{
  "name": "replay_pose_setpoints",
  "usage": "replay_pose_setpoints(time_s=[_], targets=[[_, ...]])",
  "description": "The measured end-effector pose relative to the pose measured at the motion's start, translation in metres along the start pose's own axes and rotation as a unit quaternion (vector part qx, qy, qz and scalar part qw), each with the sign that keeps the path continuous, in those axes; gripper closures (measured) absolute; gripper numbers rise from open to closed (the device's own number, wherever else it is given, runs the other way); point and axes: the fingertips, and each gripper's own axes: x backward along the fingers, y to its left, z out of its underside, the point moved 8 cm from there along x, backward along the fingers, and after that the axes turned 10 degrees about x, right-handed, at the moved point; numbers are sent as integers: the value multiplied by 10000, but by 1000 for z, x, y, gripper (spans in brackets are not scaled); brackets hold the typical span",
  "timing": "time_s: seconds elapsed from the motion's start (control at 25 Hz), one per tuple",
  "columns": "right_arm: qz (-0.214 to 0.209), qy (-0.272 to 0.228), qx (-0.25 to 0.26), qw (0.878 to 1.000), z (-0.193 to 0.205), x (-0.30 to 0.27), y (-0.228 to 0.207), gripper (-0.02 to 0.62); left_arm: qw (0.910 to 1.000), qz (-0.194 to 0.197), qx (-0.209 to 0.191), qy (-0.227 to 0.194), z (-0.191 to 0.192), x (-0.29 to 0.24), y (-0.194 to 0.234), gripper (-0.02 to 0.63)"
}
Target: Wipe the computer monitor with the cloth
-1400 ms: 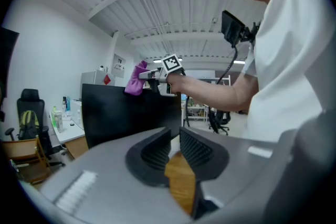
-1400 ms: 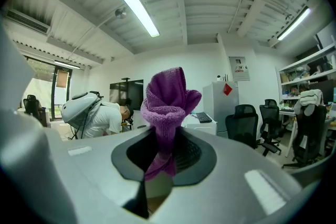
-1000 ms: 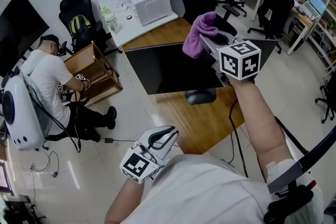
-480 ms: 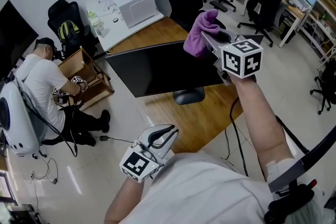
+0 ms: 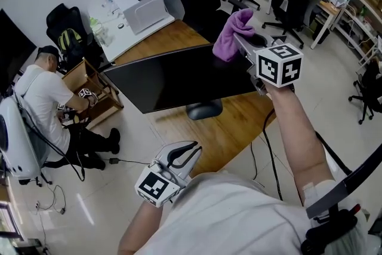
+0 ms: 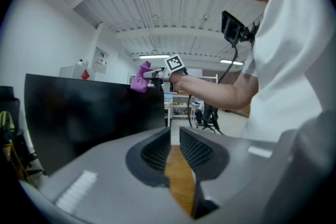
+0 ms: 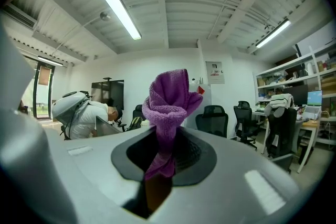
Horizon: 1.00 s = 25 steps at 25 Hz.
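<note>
Cloth (image 5: 233, 33), purple and bunched, sticks up from the right gripper (image 5: 240, 40), whose tongs pinch it tightly; in the right gripper view the fabric (image 7: 168, 107) fills the gap between the pads and blooms above them. The cloth is held in the air over the far right corner of the monitor (image 5: 179, 77), close to its top edge. Whether it touches the screen cannot be told.

The monitor is dark and wide and stands on a round base (image 5: 204, 109) on the wooden desk (image 5: 221, 128).

The left gripper (image 5: 190, 152) hangs low and near, just in front of the person's torso and well apart from the monitor. Its tongs are drawn together at the tips, leaving only a sliver, with nothing between them. From its own view the desk wood shows through that sliver, the monitor (image 6: 79, 113) stands at the left, and the purple cloth (image 6: 140, 77) shows above the screen's top edge.

At the far left a second person (image 5: 45, 98) crouches beside a wooden box (image 5: 89, 83).
</note>
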Motion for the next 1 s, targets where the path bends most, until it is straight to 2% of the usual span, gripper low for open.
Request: replay_pose_setpoints(time_s=[0.36,0.56,1.0], targets=[[285,45,20,9996,8,28,-37,535,9998,125,110,73,-4,-27,-15,532],[414,95,41,9991,13,41,-56,535,9998,162,-3,66,3,-37,-15,532],[763,200,83,9968,22,71,-97,535,9997,192,42,167,2,-53,-24,532]])
